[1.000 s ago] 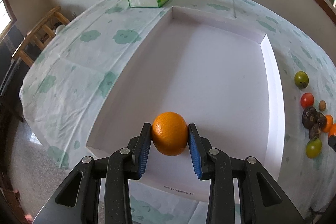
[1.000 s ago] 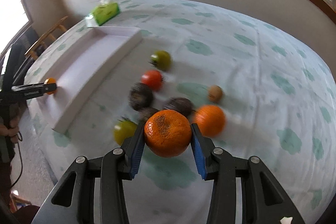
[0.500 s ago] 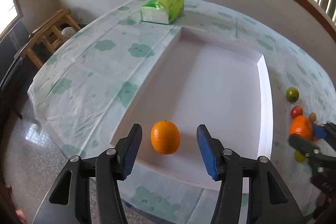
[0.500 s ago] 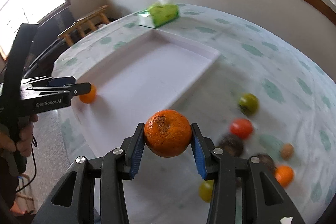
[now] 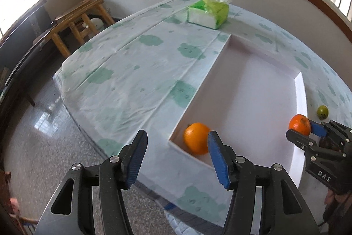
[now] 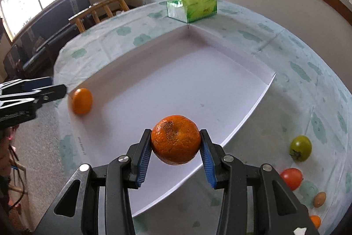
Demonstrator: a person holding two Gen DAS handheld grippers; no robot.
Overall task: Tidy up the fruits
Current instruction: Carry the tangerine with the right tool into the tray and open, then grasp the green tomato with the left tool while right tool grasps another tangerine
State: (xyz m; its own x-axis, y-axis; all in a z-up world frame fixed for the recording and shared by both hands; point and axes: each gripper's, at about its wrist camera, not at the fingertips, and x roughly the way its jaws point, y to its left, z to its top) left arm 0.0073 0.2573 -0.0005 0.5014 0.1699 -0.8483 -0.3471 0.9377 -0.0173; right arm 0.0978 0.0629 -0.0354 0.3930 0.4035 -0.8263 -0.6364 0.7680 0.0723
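Note:
A smooth orange [image 5: 196, 141] [image 6: 81, 101] lies in the near left corner of the white tray [image 5: 248, 89] [image 6: 176, 85]. My left gripper [image 5: 176, 142] [image 6: 57, 85] hovers above and left of it. Its jaws are opening, nothing is pressed between them, and the orange shows partly behind the right finger. My right gripper [image 6: 175, 142] [image 5: 300, 128] is shut on a rough-skinned mandarin [image 6: 175, 139] [image 5: 299, 124], held in the air over the tray's right rim.
On the cloud-print cloth right of the tray lie a green tomato [image 6: 300, 148] [image 5: 322, 112], a red tomato [image 6: 290, 178], a small brown fruit [image 6: 319, 199] and another orange [image 6: 315, 220]. A green tissue box [image 5: 208, 12] [image 6: 191, 6] stands behind the tray. Beyond the table's left edge is a wooden chair [image 5: 81, 19].
My left gripper opened, let go of the orange in the tray's corner and drew back up and to the left. My right gripper carried the mandarin from the fruit pile over to the tray.

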